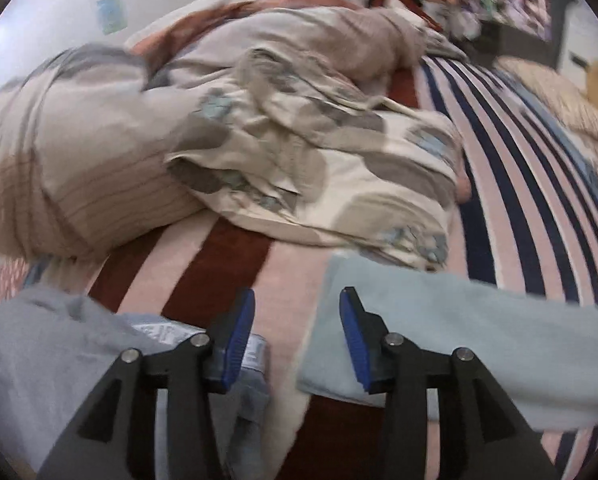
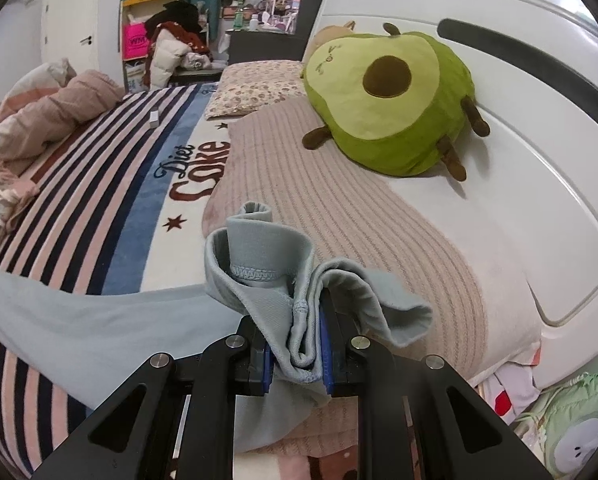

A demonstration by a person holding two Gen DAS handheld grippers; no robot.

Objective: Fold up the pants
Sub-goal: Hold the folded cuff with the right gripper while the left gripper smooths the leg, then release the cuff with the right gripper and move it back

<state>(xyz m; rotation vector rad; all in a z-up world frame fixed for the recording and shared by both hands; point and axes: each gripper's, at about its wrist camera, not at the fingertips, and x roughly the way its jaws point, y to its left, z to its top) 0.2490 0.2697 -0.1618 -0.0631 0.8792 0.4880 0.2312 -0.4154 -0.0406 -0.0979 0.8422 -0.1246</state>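
- The bed blanket point(image 2: 99, 216), striped in pink, navy and dark red with a blue band and "Diet Coke" lettering, fills the lower part of both views.
- A white headboard point(image 2: 519, 128) curves along the right of the right wrist view.
- A rumpled duvet point(image 1: 259, 128), patterned in beige, grey and pale blue, is heaped across the middle of the left wrist view, lying on the blanket.
- A ribbed pinkish pillow point(image 2: 359, 216) lies against the headboard, with a green avocado plush point(image 2: 391, 96) resting on its far end.
- The pants point(image 2: 99, 320), pale blue-grey, lie on the blanket: one stretch runs from the left edge of the right wrist view to the right gripper, and in the left wrist view fabric shows on both sides of the left gripper.
- The right gripper point(image 2: 297, 354) is clenched on a bunched hem of the pants, the stitched edge folded up and flopping over above the blue pads.
- The left gripper point(image 1: 297, 336) is released, its jaws standing apart over bare blanket with nothing between them; pants fabric lies just beside each finger. This view is blurred.
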